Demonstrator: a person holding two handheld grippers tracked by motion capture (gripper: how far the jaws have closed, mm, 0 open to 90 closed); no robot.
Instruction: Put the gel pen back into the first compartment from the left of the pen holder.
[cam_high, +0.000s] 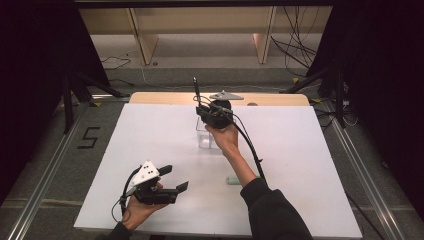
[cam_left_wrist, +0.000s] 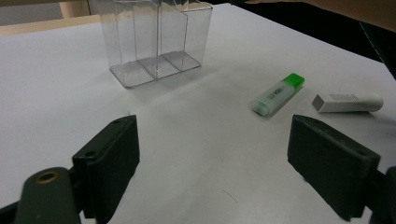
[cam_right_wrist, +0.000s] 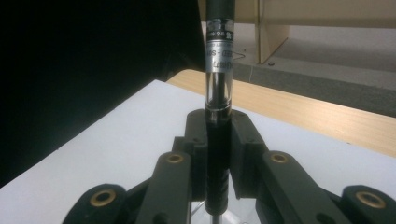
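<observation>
Fingers first, high view: right gripper clamps a black pen upright over the clear organiser at the far middle of the white bench; left gripper idles near the front edge, fingers spread, holding nothing; left gripper view: fingers wide apart, organiser ahead with empty compartments, green-capped highlighter and a white marker lying to its right; right gripper view: fingers shut on the pen; looks like the insertion step; next needs lowering into one compartment, then release; pen tip and target compartment are hidden; barrel print unreadable.
</observation>
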